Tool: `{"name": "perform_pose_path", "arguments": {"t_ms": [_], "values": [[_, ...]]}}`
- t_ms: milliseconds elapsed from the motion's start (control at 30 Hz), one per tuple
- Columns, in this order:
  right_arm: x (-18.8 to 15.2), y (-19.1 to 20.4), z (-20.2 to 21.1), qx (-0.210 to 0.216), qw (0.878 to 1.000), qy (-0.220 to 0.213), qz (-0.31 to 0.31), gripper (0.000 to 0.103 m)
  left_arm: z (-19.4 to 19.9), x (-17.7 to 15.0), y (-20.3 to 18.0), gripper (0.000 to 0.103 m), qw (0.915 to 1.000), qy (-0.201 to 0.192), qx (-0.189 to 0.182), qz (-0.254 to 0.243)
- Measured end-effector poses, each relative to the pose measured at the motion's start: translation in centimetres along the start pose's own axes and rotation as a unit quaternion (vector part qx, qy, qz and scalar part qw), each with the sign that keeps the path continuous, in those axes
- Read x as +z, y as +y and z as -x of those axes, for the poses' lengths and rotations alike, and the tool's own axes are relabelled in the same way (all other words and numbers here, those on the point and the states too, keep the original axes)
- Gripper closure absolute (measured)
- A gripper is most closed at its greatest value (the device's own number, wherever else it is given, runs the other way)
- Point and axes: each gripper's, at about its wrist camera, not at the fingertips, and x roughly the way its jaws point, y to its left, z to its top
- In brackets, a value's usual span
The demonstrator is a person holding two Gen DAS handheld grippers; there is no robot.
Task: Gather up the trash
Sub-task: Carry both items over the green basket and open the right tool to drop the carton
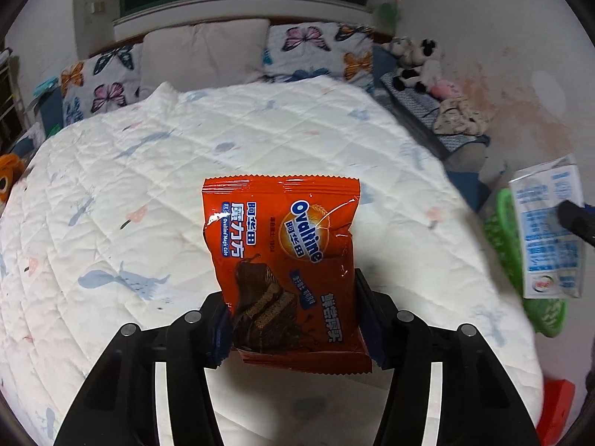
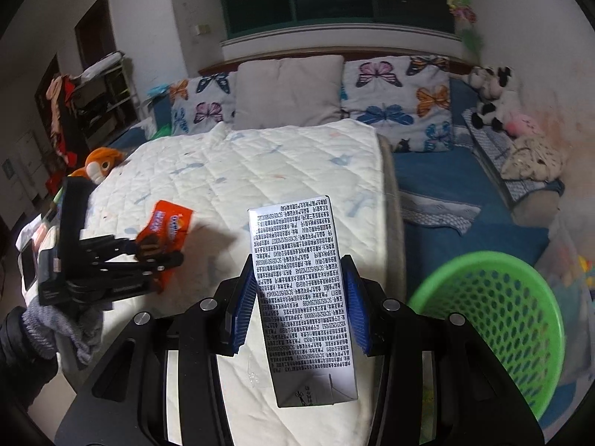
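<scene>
An orange Ovaltine snack packet (image 1: 282, 260) stands upright between the fingers of my left gripper (image 1: 293, 319), which is shut on its lower part and holds it above the white quilt (image 1: 186, 148). The right wrist view shows that gripper (image 2: 160, 256) and the packet (image 2: 167, 223) from the side, at the left. My right gripper (image 2: 301, 304) is shut on a white milk carton (image 2: 301, 290), its blue pads pressing both sides. The carton (image 1: 546, 230) also shows at the right edge of the left wrist view. A green perforated basket (image 2: 494, 316) sits to the lower right of the carton.
Butterfly pillows (image 2: 401, 100) and a grey pillow (image 2: 290, 89) line the headboard. Plush toys (image 2: 491, 96) lie on the blue sheet at the right. An orange plush (image 2: 100, 163) sits at the bed's left edge. A gloved hand (image 2: 48, 330) holds the left gripper.
</scene>
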Motion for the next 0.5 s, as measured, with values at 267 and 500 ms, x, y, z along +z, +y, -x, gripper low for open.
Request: {"name": "perform_pose_path", "arguments": {"t_ms": [267, 500], "values": [[-2.4, -4.6, 2.3, -0.056, 0.998, -0.001, -0.042, 0.058, 1.8, 0.5, -5.0, 0.049, 0.9984, -0.013, -0.044, -0.034], [-4.8, -8.7, 3.5, -0.103, 0.992, 0.008, -0.078, 0.058, 1.9, 0.8, -10.1, 0.049, 0.9944, -0.014, -0.076, -0.071]]}}
